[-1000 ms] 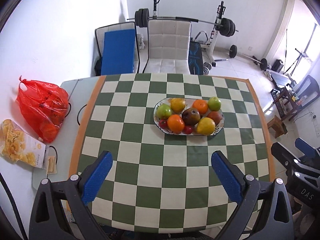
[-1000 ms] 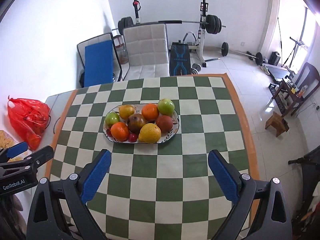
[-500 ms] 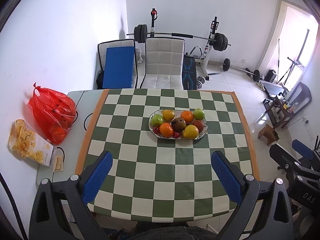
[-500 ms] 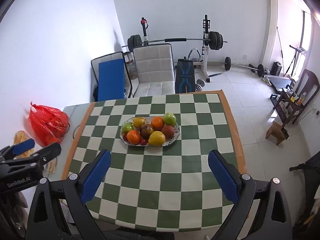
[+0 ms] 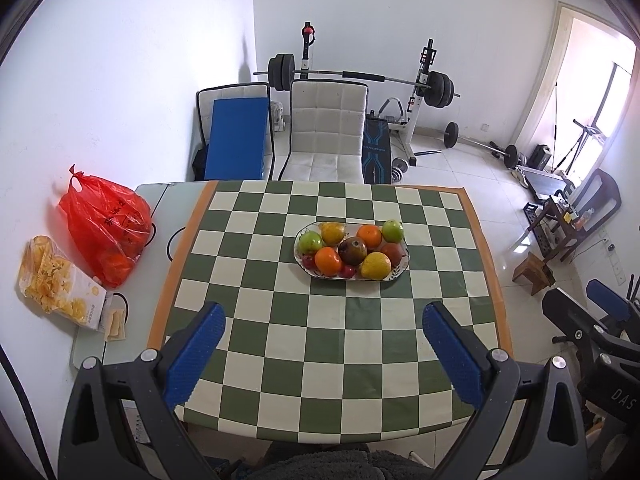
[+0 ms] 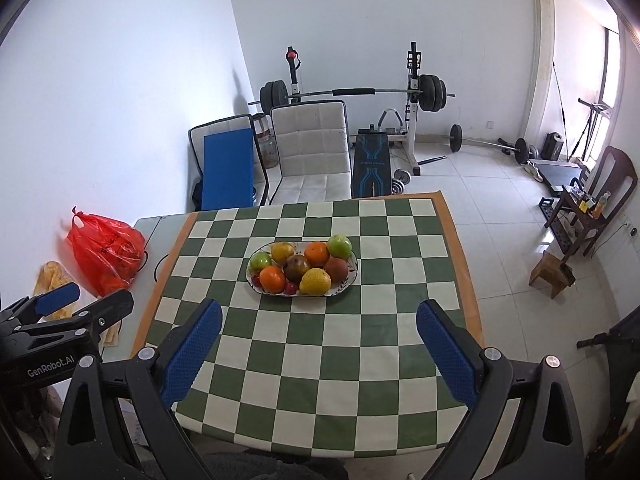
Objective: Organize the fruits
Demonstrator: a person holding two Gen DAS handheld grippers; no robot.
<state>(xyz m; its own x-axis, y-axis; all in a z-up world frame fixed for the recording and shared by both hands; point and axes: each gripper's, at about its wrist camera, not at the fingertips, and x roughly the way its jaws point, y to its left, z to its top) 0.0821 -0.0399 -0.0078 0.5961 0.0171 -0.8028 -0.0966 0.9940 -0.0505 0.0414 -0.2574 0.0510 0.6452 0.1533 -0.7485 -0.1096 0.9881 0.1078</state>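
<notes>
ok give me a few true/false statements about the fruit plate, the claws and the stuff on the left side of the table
1. The fruit all sits on the oval plate, none loose on the checkered cloth. True.
2. The left claw is shut on an orange. False: its jaws are wide open and hold nothing, well short of the plate.
3. A red plastic bag lies on the bare table left of the cloth. True.
4. The right claw holds the yellow pear. False: it is open and empty; the yellow pear is on the plate.
5. Two green apples are on the plate, one at its left end, one at the far right. True.
</notes>
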